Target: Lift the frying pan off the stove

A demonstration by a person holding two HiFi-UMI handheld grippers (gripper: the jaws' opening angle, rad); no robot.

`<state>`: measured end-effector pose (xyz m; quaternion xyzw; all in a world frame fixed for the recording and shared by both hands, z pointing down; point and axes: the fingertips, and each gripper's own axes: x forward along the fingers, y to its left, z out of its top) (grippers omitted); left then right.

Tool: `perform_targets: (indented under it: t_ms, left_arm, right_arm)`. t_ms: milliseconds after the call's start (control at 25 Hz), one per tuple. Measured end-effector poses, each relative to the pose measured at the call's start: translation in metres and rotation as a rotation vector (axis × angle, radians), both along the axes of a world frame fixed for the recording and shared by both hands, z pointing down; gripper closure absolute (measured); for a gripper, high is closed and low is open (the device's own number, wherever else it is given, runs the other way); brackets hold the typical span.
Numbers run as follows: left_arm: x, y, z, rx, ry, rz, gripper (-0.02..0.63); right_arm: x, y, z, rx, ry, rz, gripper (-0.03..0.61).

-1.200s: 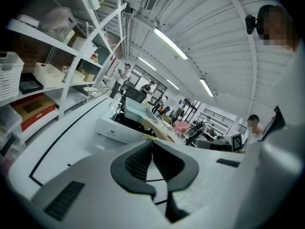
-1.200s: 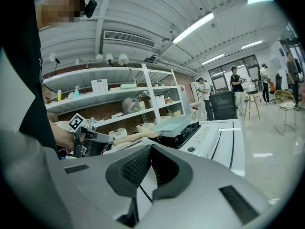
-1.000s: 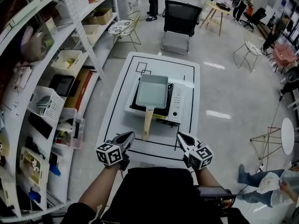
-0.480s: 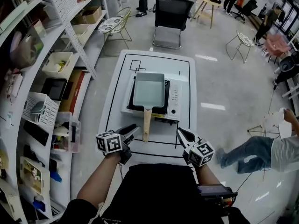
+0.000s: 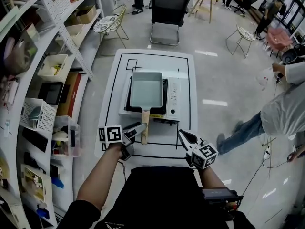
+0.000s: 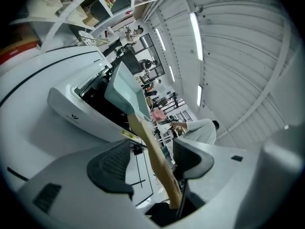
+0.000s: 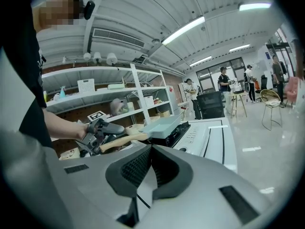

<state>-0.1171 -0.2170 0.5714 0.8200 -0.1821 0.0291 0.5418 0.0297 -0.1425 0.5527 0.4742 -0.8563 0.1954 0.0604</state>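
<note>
**Left gripper opening around the pan handle, pan on the stove**

The left gripper [image 5: 137,127] reaches in from the near edge of the white table [image 5: 187,68], and its jaws are opening. The wooden handle [image 6: 151,147] of the frying pan [image 5: 147,88] runs lengthwise through the gap between them. It lies closer to the pad on the right in the left gripper view, and the other pad stands clear of it. Whether it touches that nearer pad cannot be told.

Ahead of this gripper, the pale rectangular pan rests flat on the black top of the stove [image 5: 173,98], with its handle sticking back over the stove's near edge toward the gripper.

The right gripper [image 5: 183,136] hangs off to the side of the left one, just short of the table's near edge and well apart from the handle. Its jaws are together at the tips with nothing between them.

Shelves [image 5: 45,75] stand on the outer side of the left gripper, and a black chair [image 5: 168,11] stands beyond the table's far end.
</note>
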Motion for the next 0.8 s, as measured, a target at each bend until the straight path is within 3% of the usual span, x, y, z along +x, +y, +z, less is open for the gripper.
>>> perform_targets:
  t_ms: [560, 800]
  left_arm:
    - [0.028, -0.001, 0.014, -0.128, 0.051, 0.063, 0.332]
    - [0.031, 0.001, 0.012, -0.156, 0.090, 0.087, 0.397]
  right_arm:
    - [0.008, -0.009, 0.013, -0.051, -0.052, -0.040, 0.554]
    - [0.010, -0.009, 0.019, -0.079, -0.071, -0.033, 0.554]
